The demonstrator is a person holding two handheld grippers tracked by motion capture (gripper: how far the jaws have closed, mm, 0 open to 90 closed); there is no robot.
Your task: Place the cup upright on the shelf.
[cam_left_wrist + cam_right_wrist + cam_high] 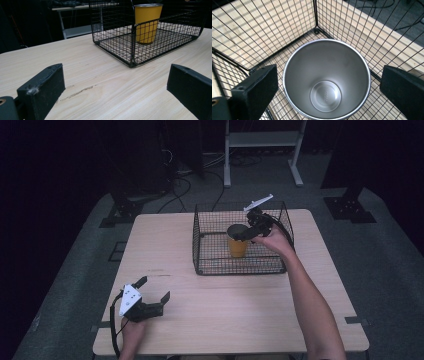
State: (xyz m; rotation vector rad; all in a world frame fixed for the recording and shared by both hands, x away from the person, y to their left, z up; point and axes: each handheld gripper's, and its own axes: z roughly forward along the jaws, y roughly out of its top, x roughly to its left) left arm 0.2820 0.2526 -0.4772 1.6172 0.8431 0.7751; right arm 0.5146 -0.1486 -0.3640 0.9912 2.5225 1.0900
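Our right gripper [244,233] hangs inside the wire basket [210,265], jaws spread wide on either side of the yellow cup [238,246] without touching it. The cup stands upright on the basket floor, its steel inside [325,80] bare, with the basket's walls close around it. Our left gripper [154,289] rests low over the wooden table [240,315] near the front left edge, jaws also wide apart and holding nothing, with open tabletop between it and the basket.

No legible text or labels; perhaps faint embossing on the cup [325,96] base, unreadable
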